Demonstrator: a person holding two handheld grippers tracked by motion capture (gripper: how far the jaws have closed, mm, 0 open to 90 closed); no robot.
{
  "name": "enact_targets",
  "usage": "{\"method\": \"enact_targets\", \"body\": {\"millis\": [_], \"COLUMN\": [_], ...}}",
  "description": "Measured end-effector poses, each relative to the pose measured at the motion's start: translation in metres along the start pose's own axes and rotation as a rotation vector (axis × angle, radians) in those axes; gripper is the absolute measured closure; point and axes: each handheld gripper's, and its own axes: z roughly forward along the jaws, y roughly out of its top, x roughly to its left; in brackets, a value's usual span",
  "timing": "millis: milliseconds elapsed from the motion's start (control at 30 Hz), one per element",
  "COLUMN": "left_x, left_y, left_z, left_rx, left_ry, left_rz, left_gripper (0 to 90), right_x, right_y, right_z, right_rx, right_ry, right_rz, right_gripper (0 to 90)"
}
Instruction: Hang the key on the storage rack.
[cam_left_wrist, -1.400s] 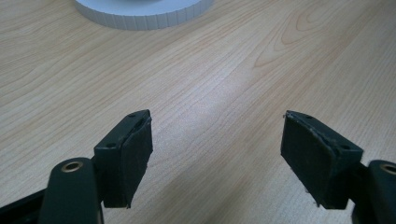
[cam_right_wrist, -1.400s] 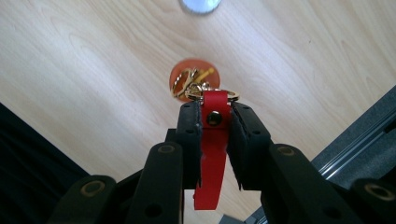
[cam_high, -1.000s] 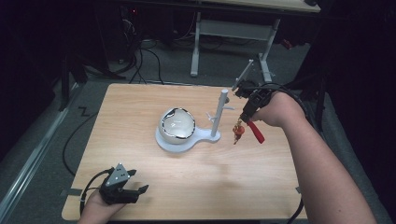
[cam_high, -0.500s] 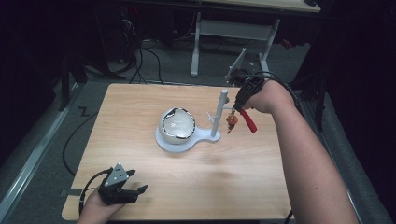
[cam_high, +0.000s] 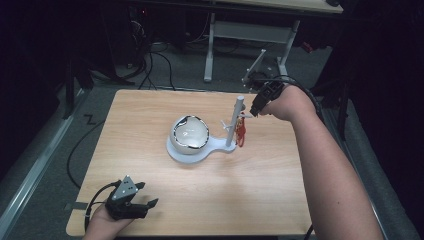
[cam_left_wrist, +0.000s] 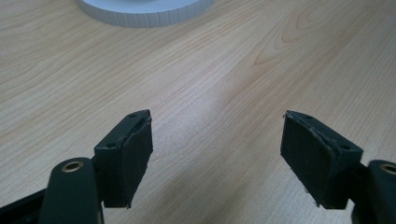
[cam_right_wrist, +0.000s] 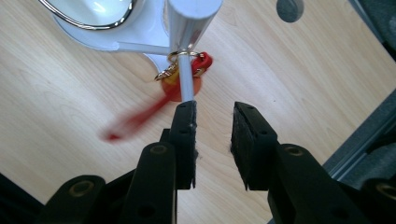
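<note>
Wooden table: red keychain hung on white stand's peg; right gripper jaws just parted, empty, released beside it.

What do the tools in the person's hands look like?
Both are black. The left tool has a grey three-cornered plate on top and a black cable trailing behind. The right tool has a black cable looping over the wrist. Each has two flat black pads with brass-coloured rivets. The forearms are bare, no sleeves.
</note>
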Motion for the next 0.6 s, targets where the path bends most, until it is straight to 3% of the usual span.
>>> {"method": "enact_targets", "body": {"millis": [33,367,600], "left_x": [0.0,0.0,-0.002], "left_y": [0.0,0.0,0.0], "left_z": [0.0,0.002,0.004], "left_rx": [0.001,0.011,0.021], "left_ry": [0.0,-0.003,-0.002], "left_rz": [0.001,0.008,0.014], "left_gripper": [25.8,25.8,25.8], "right_x": [0.001,-0.001,0.003], "right_y": [-0.001,-0.01,-0.017], "right_z": [-0.001,0.0,0.001], "right_rx": [0.004,-0.01,-0.016], "right_ry": [-0.001,0.002,-0.001], "right_rz": [0.02,0.02,0.043], "right_gripper": [70.0,68.8,61.6]}}
